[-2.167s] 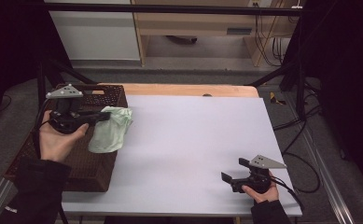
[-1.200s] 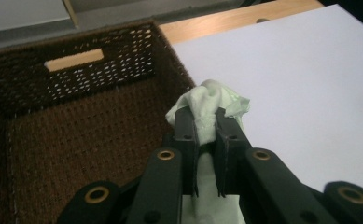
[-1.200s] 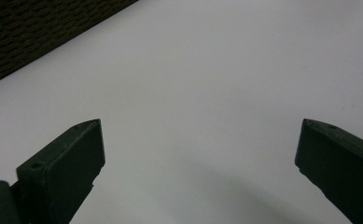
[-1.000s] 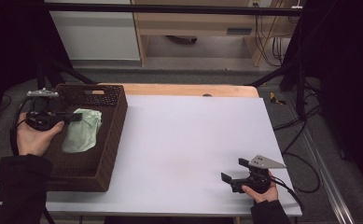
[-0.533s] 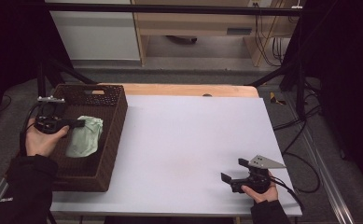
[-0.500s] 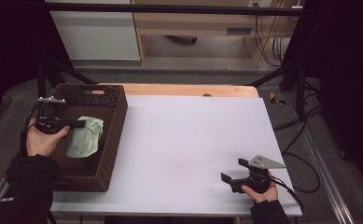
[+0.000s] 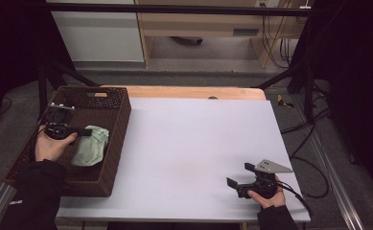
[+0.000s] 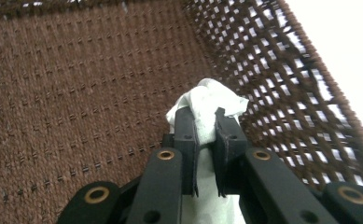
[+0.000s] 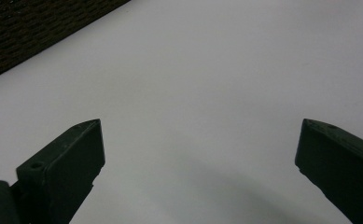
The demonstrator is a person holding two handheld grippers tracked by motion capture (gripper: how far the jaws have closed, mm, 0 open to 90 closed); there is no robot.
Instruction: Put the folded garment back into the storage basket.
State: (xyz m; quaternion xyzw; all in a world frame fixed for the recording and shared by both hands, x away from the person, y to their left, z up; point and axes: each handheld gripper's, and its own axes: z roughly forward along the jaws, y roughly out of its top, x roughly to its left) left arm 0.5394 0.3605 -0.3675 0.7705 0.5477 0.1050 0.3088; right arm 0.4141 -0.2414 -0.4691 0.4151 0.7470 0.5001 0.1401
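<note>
A pale green-white cloth point(image 7: 92, 145) hangs inside the dark brown woven basket point(image 7: 119, 125) at the table's left edge. My left gripper point(image 7: 84, 131) is shut on the cloth's top; in the left gripper view its jaws pinch the crumpled white cloth point(image 8: 207, 103) above the basket's woven floor point(image 8: 76, 93). Near the table's front right, my right gripper point(image 7: 239, 179) rests low over the white tabletop point(image 7: 193, 139), open, with nothing between its fingertips point(image 9: 72, 158).
The basket's corner point(image 9: 25, 32) lies far off in the right gripper view. A wooden strip point(image 7: 193, 92) runs along the table's far edge. Black frame bars and cables point(image 7: 308, 158) stand at the right; metal rails line both sides.
My left gripper has carried the cloth from over the basket's right rim to the left and down into the basket. The right gripper has stayed put.
</note>
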